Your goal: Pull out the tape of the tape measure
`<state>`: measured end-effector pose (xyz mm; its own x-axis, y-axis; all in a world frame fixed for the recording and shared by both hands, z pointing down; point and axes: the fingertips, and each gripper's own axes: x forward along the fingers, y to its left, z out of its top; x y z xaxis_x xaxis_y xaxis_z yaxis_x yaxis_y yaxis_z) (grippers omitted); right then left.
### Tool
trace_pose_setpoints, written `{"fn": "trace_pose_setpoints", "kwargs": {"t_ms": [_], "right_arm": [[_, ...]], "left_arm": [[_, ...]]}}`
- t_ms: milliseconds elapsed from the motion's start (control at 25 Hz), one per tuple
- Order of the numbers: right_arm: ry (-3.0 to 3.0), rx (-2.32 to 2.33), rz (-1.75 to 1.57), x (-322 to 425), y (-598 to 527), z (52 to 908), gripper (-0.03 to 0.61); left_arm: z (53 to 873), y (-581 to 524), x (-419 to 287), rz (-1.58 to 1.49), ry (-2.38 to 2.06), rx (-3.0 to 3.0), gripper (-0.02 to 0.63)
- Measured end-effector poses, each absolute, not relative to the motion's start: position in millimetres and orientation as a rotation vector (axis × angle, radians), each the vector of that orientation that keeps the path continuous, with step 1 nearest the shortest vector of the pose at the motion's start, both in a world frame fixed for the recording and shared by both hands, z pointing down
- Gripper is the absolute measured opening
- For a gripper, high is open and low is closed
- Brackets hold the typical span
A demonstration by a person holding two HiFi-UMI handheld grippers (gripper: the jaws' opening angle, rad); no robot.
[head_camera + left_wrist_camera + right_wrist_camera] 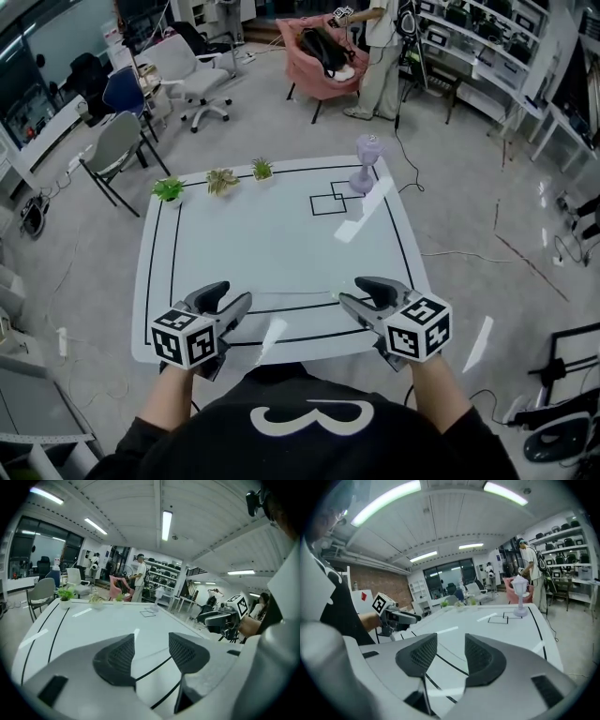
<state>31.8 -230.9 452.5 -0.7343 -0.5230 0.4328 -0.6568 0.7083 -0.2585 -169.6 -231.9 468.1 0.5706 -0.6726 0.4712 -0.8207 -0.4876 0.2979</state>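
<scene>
Desk (281, 234) of white sheet, rectangular with rounded corners, marked just inside its rim with a black line border (174, 253). Left tongs (151, 641) over the near left edge, grey jaws with black ribbed pads standing well apart, only desk surface between them. Right tongs (451, 644) over the near right edge, jaws likewise apart, gripping nothing. Both pointed toward the far side and tilted down, well apart from each other, with open desk between. Tape measure not made out in any view.

Along the far edge, left to right: three small green potted plants (222, 180) in a row near the far left corner, a small black square outline (328, 202) marked on the surface, and a lilac pedestal-shaped ornament (366, 164) upright by the far right corner. From those items back to the tongs, broad bare white surface.

Around the desk, grey concrete floor (469, 216) on the left, right and far sides. Grey chair (112, 145) near the far left corner, apart from the rim. White office chair (187, 70) and pink armchair (323, 52) well beyond the far edge, with a standing person (380, 56) beside the armchair. Thin cable (459, 253) trailing on the floor off the right edge. White shelving (487, 37) well back at far right.
</scene>
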Motion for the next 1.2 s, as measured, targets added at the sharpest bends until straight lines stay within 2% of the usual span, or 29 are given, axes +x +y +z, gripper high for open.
{"fn": "trace_pose_setpoints", "kwargs": {"t_ms": [120, 200, 320, 400, 1200], "right_arm": [[-2.715, 0.925, 0.541, 26, -210, 412, 0.094], [-2.775, 0.932, 0.524, 26, -199, 394, 0.008], [-2.827, 0.944, 0.488, 27, -185, 383, 0.004], [-2.866, 0.935, 0.502, 27, -176, 379, 0.003], [-2.889, 0.999, 0.482, 40, -138, 375, 0.003]], "left_arm": [[434, -213, -138, 0.296, -1.080, 2.389, 0.218], [409, -199, -114, 0.210, -0.991, 2.457, 0.182], [381, -181, -86, 0.106, -0.888, 2.536, 0.120], [366, -171, -72, 0.042, -0.826, 2.571, 0.008], [373, -145, -42, 0.105, -0.716, 2.691, 0.006]]}}
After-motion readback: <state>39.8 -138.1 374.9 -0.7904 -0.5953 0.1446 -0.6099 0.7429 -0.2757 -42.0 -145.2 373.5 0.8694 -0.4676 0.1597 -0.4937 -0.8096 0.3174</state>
